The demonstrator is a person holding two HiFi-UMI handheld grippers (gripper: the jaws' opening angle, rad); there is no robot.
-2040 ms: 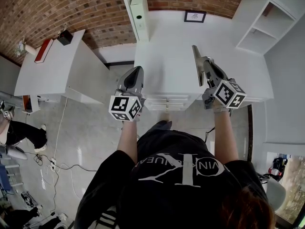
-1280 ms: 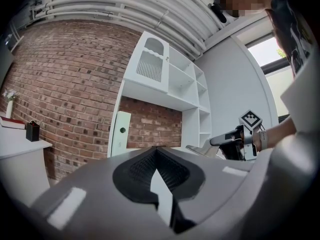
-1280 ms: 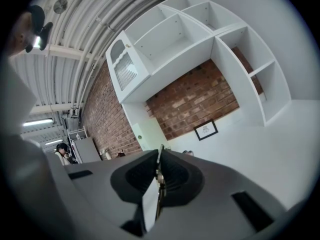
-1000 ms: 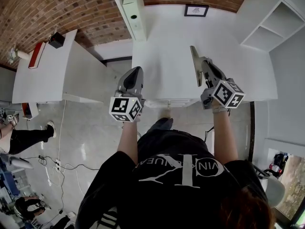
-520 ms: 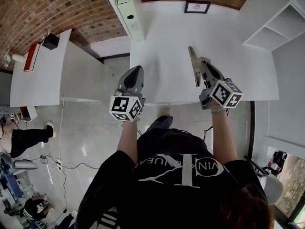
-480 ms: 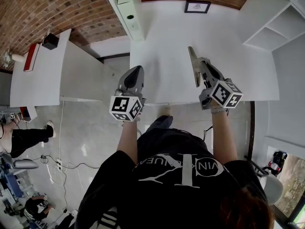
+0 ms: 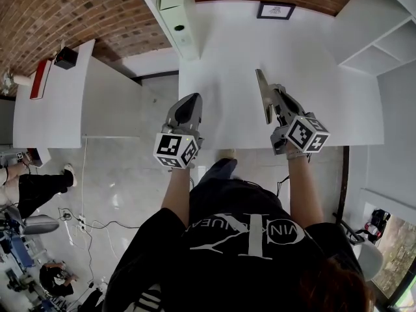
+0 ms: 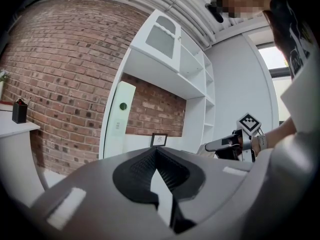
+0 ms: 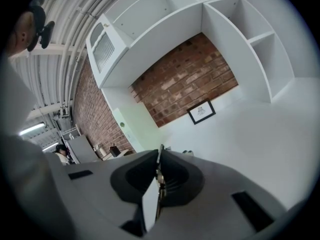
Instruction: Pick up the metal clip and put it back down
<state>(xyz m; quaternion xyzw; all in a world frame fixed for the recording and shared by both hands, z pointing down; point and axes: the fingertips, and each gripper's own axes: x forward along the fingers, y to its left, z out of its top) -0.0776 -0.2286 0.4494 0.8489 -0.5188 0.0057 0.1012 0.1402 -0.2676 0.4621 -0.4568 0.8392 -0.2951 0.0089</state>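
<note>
In the head view my right gripper [image 7: 274, 91] hangs over the white table [image 7: 227, 57], near its front edge, shut on the metal clip [image 7: 262, 97]. The clip is a thin flat grey piece standing on edge along the left side of the jaws. The right gripper view shows the clip [image 9: 159, 173] as a narrow strip pinched between the dark pads. My left gripper [image 7: 190, 101] hovers at the table's front left, shut with nothing in it. Its pads [image 8: 145, 166] meet at the tip in the left gripper view. That view also shows the right gripper [image 8: 220, 145].
A small framed picture [image 7: 275, 10] leans against the brick wall at the back of the table. A tall white panel [image 7: 172, 5] stands back left, white shelving [image 7: 383, 38] to the right. A second white desk [image 7: 58, 103] with a black box [image 7: 65, 58] lies left.
Both grippers have come forward from in front of the table to over its front edge. The left one shifted slightly right. The right gripper keeps its hold on the clip.
</note>
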